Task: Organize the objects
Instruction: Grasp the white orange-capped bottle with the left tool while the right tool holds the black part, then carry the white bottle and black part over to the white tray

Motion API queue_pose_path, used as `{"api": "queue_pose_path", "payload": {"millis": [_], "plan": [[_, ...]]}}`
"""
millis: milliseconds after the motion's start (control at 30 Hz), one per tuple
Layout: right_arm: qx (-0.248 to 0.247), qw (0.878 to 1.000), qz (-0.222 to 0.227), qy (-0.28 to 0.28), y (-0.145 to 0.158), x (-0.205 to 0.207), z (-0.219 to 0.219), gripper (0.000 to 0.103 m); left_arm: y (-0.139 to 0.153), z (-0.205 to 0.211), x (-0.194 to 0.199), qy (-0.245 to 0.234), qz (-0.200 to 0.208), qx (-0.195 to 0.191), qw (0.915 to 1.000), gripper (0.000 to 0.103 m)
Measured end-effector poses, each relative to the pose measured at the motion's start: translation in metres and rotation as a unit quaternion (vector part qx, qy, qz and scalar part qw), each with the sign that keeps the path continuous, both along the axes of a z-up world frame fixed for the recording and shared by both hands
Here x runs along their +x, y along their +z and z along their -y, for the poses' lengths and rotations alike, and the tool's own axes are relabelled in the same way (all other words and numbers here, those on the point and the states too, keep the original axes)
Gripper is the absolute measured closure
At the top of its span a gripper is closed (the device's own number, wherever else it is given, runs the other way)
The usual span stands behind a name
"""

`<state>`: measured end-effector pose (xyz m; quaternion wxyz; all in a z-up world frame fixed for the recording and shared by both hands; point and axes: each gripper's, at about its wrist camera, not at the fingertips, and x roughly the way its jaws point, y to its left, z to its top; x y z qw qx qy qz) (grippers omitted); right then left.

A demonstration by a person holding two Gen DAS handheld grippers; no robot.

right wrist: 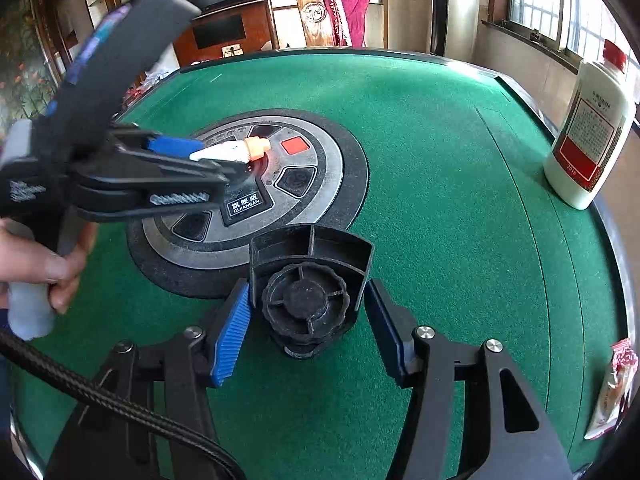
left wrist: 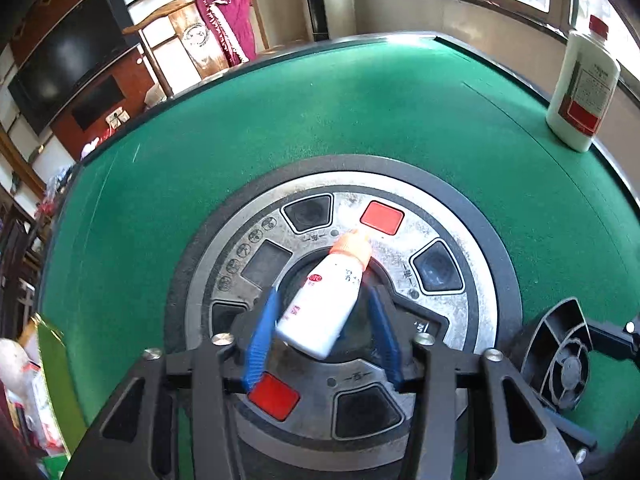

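My left gripper (left wrist: pixel 322 300) is shut on a small white bottle with an orange cap (left wrist: pixel 322 300) and holds it tilted above the round metal hub (left wrist: pixel 432 220) of the green table (left wrist: pixel 360 120). It also shows in the right wrist view (right wrist: pixel 228 152). My right gripper (right wrist: pixel 306 300) is shut on a black plastic part with a ribbed round knob (right wrist: pixel 306 300), low over the felt just in front of the hub. That part shows at the right edge of the left wrist view (left wrist: pixel 560 356).
A large white bottle with a red cap and red label (left wrist: pixel 582 88) stands at the table's far right edge, also in the right wrist view (right wrist: pixel 588 136). A snack packet (right wrist: pixel 612 392) lies at the right edge. A chair with a magenta cloth (left wrist: pixel 228 16) stands behind the table.
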<state>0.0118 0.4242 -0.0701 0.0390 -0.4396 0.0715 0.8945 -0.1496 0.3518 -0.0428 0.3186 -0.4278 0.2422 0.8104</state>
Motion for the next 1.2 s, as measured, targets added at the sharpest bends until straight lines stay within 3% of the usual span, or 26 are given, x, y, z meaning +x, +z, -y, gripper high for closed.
{"api": "queue_pose_path", "payload": {"millis": [233,367,667,1200], "plan": [[-0.013,1.0,-0.007,-0.006,0.001,0.003,-0.006,0.048,0.005,0.019,0.016,0.023,0.016,0.04,0.9988,0.08],[-0.012,1.0,-0.016,-0.009,0.005,0.006,-0.006,0.048,0.012,0.043,0.035,0.032,0.005,0.065,0.9973,0.08],[-0.001,0.999,-0.051,0.004,0.019,0.013,0.011,0.048,0.044,0.1,0.08,0.063,-0.081,0.117,0.9878,0.08],[0.003,0.996,-0.089,0.029,0.033,0.027,0.054,0.047,0.056,0.155,0.112,0.106,-0.18,0.145,0.9671,0.08]]}}
